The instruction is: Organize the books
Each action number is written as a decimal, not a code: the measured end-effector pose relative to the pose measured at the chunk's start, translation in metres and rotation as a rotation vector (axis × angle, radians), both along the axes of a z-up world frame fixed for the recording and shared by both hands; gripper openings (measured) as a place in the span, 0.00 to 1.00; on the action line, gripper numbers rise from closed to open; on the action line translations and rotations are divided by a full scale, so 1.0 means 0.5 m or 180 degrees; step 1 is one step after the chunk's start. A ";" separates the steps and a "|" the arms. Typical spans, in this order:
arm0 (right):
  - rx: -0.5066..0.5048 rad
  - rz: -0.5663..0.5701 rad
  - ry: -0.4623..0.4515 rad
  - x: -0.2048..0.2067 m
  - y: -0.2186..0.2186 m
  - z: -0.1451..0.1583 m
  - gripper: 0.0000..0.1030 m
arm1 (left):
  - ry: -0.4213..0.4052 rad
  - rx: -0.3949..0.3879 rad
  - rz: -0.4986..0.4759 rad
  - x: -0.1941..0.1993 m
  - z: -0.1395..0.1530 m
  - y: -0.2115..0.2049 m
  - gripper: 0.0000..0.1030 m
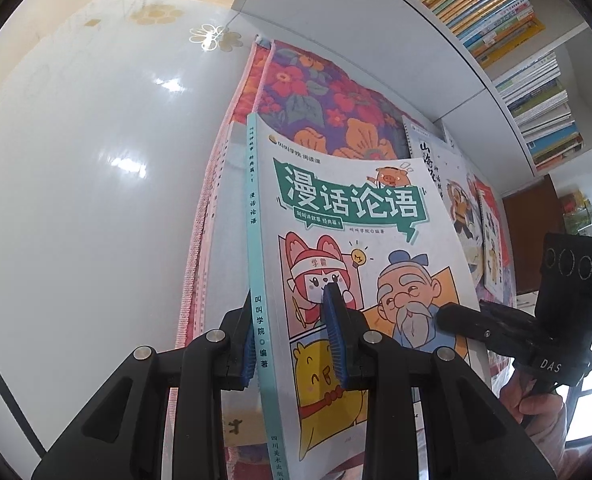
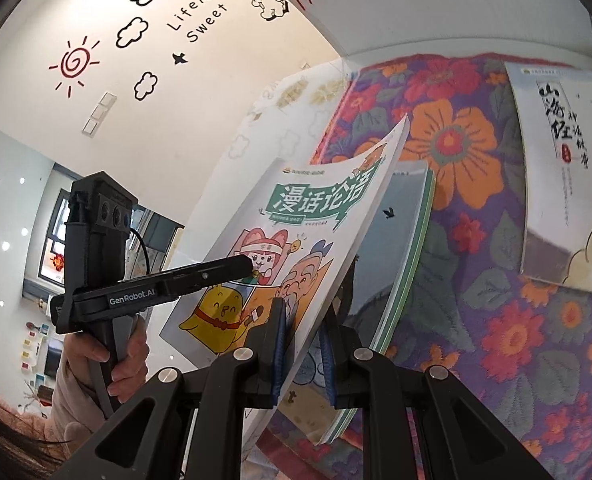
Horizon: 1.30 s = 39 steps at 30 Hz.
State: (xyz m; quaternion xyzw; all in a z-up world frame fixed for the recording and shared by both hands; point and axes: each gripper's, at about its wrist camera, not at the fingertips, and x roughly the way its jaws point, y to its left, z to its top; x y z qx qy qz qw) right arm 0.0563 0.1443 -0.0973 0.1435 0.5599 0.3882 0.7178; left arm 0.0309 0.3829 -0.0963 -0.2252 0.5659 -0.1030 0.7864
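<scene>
The left gripper (image 1: 296,344) has its two blue pads (image 1: 335,332) pressed on the spine side of a cartoon book (image 1: 347,272), one pad on the front cover and one behind. The right gripper (image 2: 301,352) pinches the same cartoon book (image 2: 280,252) at its open page edge, its blue pads (image 2: 280,344) tight on both sides. So the book is held up off the table, tilted, with both claws closed on it (one on each long side). Its cover shows a girl with fox ears, a yellow chick and an old man with a white beard.

Just under it lies a book with a green edge (image 2: 399,256), flat on a flowery cloth (image 2: 495,320). The cloth is purple with big orange and red flowers. A bit farther on the cloth lies a white book with black brush writing (image 2: 555,152).

The cloth covers part of a shiny white table (image 1: 76,180). Behind it all stands a white bookshelf (image 1: 375,40), and rows of books (image 1: 495,12) fill its shelves. On the far wall are stickers of a red sun (image 2: 74,64) and clouds.
</scene>
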 end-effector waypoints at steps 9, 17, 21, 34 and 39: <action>-0.0017 -0.0066 0.0210 -0.004 0.010 -0.047 0.15 | 0.0096 0.0025 -0.0004 0.006 -0.022 0.009 0.25; -0.0055 -0.0143 0.0331 -0.001 0.012 -0.070 0.15 | 0.0172 0.0122 -0.0034 0.005 -0.024 0.008 0.28; -0.0003 -0.0187 0.0378 0.002 0.010 -0.073 0.15 | 0.0183 0.0196 -0.0009 0.004 -0.020 0.014 0.32; -0.0086 -0.0187 0.0291 -0.005 0.018 -0.074 0.17 | 0.0257 0.0350 0.0166 0.013 -0.017 0.022 0.35; -0.0068 -0.0239 0.0305 -0.007 0.021 -0.076 0.18 | 0.0277 0.0364 0.0218 0.015 -0.021 0.024 0.35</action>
